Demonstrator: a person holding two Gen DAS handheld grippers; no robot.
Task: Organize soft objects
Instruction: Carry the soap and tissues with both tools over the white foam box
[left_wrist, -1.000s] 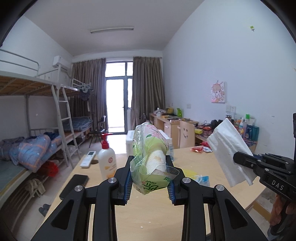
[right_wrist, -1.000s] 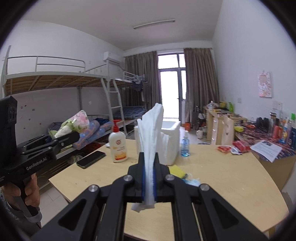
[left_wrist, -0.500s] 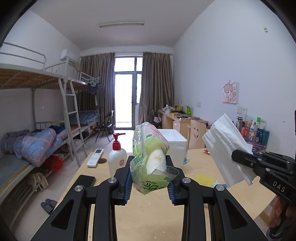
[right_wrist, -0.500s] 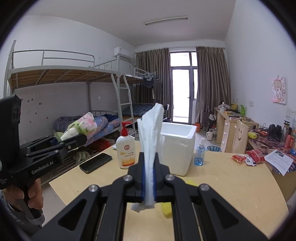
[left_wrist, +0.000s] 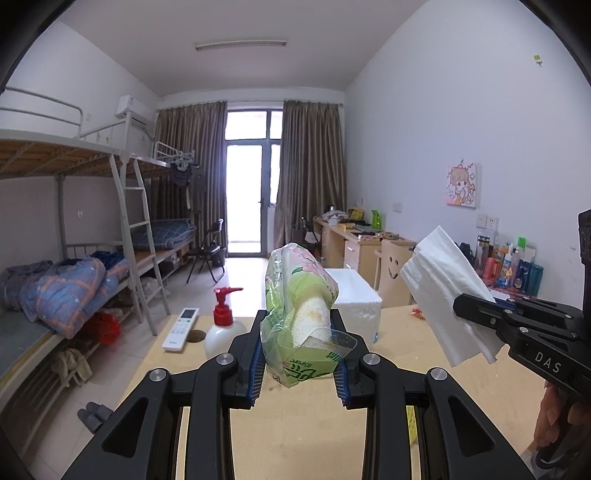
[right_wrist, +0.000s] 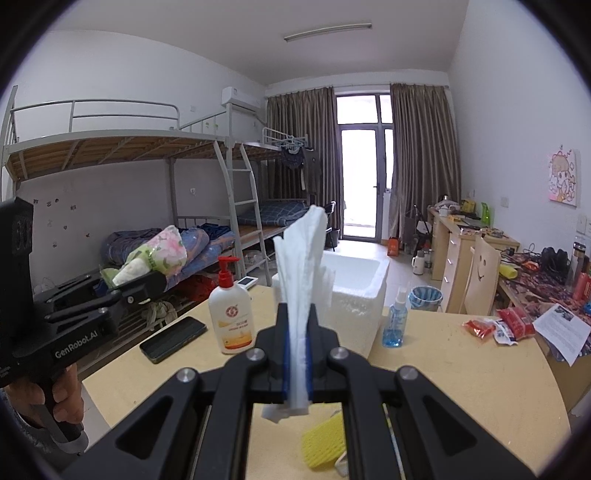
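Observation:
My left gripper (left_wrist: 298, 365) is shut on a green flowered tissue pack (left_wrist: 300, 310) with a white roll showing inside, held upright above the wooden table (left_wrist: 295, 435). From the right wrist view the same pack (right_wrist: 155, 256) sticks out of the left gripper (right_wrist: 147, 284) at the far left. My right gripper (right_wrist: 296, 373) is shut on a stack of white tissues (right_wrist: 303, 280) that stands up between its pads. In the left wrist view those tissues (left_wrist: 447, 295) hang at the right. A white foam box (right_wrist: 354, 295) stands open on the table beyond both grippers.
On the table are a lotion pump bottle (right_wrist: 231, 314), a black phone (right_wrist: 173, 338), a remote (left_wrist: 181, 328), a blue spray bottle (right_wrist: 396, 321), red snack packets (right_wrist: 498, 325) and a yellow sponge (right_wrist: 325, 443). Bunk beds (left_wrist: 74, 229) line the left wall, desks (left_wrist: 354, 243) the right.
Both grippers have moved across the table with their loads. The foam box and pump bottle have shifted in view, and the box now sits more directly ahead.

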